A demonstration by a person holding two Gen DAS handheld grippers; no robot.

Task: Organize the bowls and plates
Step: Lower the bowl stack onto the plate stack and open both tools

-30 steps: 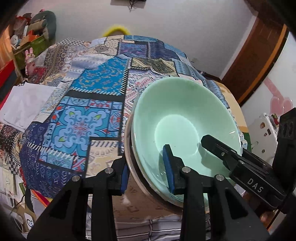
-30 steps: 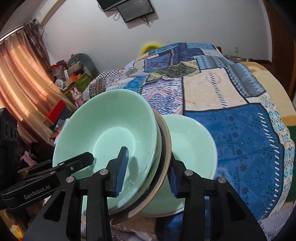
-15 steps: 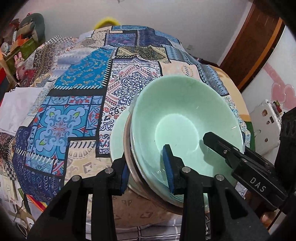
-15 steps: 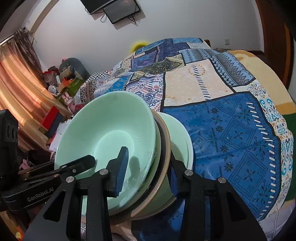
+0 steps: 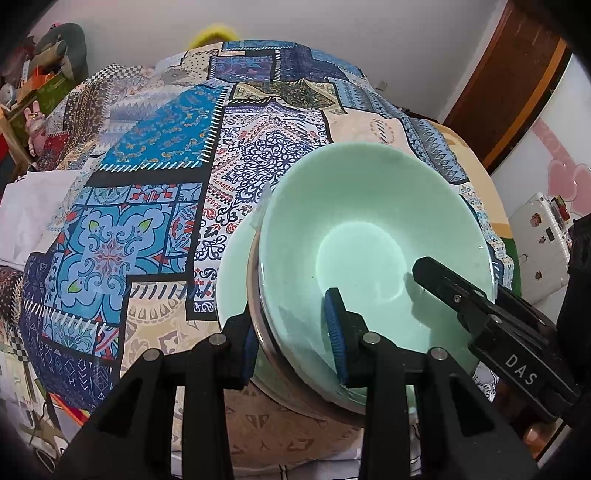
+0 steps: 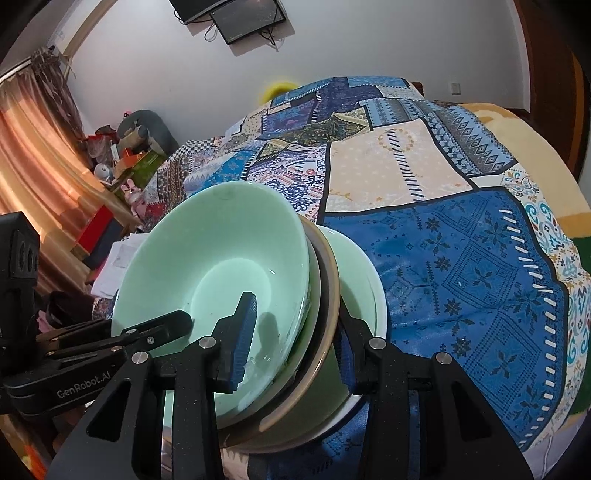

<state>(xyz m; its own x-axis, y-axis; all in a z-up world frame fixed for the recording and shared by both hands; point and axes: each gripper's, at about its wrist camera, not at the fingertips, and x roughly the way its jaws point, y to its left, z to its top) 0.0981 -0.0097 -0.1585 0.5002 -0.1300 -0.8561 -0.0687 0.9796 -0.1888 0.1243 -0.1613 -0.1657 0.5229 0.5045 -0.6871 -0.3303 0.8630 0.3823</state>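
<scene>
We've got both tongs on the same stack of dishes, over a bed w/ a patchwork quilt (image 5: 155, 155). Left tongs (image 5: 293, 330) are clamped on the near rim of the stack: one blue pad inside the top green bowl (image 5: 365, 236), the other outside, against the underside. Right tongs (image 6: 295, 332) grip the stack's rim from the opposite side, one pad inside the bowl, the other finger behind the dishes below it. In each wrist view the other tongs show up reaching into the bowl.

Under the top bowl sits a dark dish w/ a tan rim (image 6: 327, 280), nested tight. Below that is a pale green plate (image 6: 365, 280), lowest of the set; it seems to lie on the quilt, but we can't tell if the gripped stack touches it. Stack is tilted, near the bed's front edge.

Wall-mounted screen (image 6: 247, 20) up top, curtain (image 6: 33, 155) at left in the right wrist view.
</scene>
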